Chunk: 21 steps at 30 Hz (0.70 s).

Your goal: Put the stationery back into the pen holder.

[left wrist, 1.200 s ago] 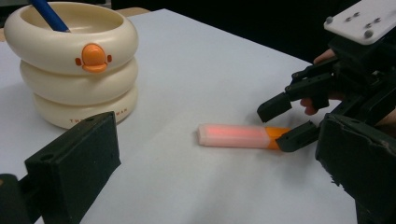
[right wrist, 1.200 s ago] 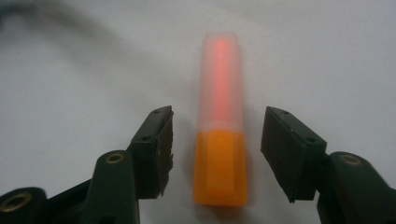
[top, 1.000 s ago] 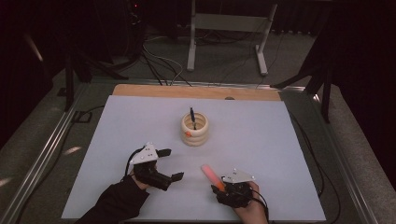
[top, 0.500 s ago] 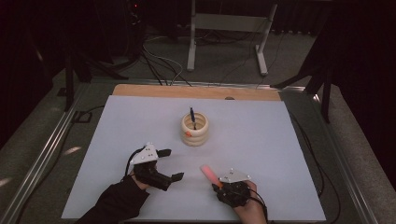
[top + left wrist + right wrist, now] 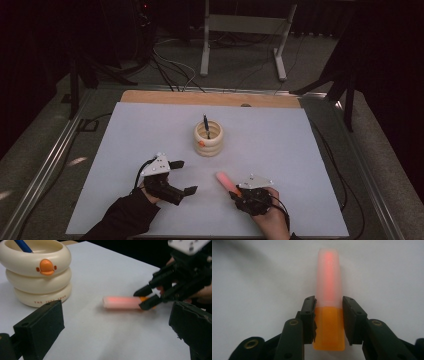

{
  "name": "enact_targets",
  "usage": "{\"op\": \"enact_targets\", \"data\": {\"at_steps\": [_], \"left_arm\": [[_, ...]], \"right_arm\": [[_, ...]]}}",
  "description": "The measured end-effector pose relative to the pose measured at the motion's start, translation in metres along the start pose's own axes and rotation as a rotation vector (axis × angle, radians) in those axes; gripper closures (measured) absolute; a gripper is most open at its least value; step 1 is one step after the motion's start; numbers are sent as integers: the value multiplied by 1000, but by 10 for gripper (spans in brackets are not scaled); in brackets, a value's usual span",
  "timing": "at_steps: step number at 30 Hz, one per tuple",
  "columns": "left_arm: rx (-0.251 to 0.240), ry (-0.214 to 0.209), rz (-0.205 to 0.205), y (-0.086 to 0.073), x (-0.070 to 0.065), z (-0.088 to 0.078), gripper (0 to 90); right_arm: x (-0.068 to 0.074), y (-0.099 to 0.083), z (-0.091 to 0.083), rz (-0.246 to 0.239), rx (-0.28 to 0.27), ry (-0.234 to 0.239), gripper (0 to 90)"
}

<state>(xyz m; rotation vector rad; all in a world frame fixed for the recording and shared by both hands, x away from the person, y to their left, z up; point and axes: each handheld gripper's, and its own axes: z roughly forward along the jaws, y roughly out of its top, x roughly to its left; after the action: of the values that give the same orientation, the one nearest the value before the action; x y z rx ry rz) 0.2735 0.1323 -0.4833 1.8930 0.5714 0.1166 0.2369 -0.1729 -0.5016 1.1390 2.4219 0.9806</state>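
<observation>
Orange plastic forms the body of the marker (image 5: 329, 328), and its frosted pink cap points away from the right gripper (image 5: 329, 317), whose jaws have just been closing and now pinch the orange body from both sides. The marker lies on the white table sheet (image 5: 300, 150), near the person's edge and well apart from the cream ringed pen holder (image 5: 208, 138) at the middle of the table. In the left gripper view the marker (image 5: 122, 302) appears level, just at the surface; whether it is lifted clear cannot be determined. The left gripper (image 5: 181, 176) hangs beside with its jaws spread wide and nothing between them. The step in hand appears to be the pickup of the marker. The next move likely calls for a firm grip, a lift, and a tilt toward upright so it can drop into the holder beside the blue pen (image 5: 205, 124). Small brown lettering on the holder's bottom ring (image 5: 46, 301) begins "THE"; the rest is too small to read. An orange duck-bill emblem (image 5: 46, 267) marks the top ring.
</observation>
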Motion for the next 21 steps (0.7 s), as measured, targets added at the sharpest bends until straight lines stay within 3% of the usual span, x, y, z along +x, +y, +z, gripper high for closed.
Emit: {"op": "enact_targets", "data": {"at_steps": [9,21], "left_arm": [[20,-13,40,3,-3,3,3],[23,-26,129,9,-7,5,4]], "right_arm": [[-17,18,-6,13,16,76,643],[-23,37,-8,-20,2,124,643]]}}
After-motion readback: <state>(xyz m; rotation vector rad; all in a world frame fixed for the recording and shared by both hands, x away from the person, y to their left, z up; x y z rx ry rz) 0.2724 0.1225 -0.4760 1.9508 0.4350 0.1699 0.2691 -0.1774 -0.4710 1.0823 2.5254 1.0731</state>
